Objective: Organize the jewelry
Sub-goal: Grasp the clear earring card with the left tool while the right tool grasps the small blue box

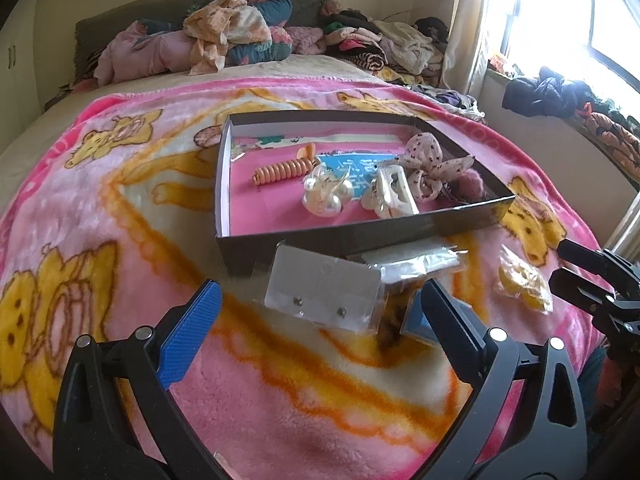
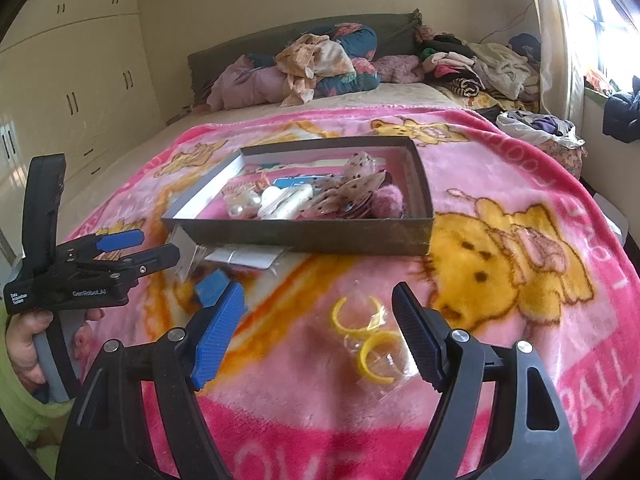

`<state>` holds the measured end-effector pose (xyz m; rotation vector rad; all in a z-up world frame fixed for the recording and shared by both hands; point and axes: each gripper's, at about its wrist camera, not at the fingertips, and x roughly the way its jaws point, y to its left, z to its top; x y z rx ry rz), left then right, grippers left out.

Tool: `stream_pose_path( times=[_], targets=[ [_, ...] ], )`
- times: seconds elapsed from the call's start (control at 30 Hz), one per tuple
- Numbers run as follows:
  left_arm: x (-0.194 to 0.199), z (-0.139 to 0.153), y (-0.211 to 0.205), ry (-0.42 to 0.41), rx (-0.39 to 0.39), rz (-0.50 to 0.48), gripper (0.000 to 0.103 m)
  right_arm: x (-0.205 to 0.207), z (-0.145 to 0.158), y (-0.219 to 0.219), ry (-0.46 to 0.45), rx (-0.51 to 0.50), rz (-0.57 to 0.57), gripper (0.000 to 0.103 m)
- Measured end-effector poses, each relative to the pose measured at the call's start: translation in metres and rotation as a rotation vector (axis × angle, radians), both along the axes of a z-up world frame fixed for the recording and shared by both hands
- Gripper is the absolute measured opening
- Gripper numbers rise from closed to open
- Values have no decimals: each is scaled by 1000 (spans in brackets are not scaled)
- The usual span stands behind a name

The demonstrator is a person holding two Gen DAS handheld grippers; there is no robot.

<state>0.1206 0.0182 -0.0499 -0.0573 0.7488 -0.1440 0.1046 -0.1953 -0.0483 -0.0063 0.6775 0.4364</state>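
A dark shallow box (image 1: 352,236) (image 2: 304,236) sits on the pink blanket and holds an orange coil tie (image 1: 282,170), pearl earrings (image 1: 326,194), a cream claw clip (image 1: 394,194) and a dotted bow scrunchie (image 1: 426,164). A clear packet with stud earrings on a white card (image 1: 324,290) lies just in front of the box, between the open fingers of my left gripper (image 1: 320,312). A clear bag of yellow hoop earrings (image 2: 370,338) (image 1: 522,284) lies between the open fingers of my right gripper (image 2: 320,320). Neither gripper holds anything.
More clear packets (image 1: 416,264) and a small blue item (image 2: 212,286) lie by the box's front wall. Piled clothes and bedding (image 1: 240,40) cover the bed's far end. A window ledge with clothes (image 1: 560,96) is at right; wardrobes (image 2: 80,92) stand at left.
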Motion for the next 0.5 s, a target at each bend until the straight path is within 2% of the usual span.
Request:
stream_pose_path(
  times=[0.5],
  targets=[
    [4,-16,7,39,39,0,91,-7,-14,37,22,-41,92,74]
  ],
)
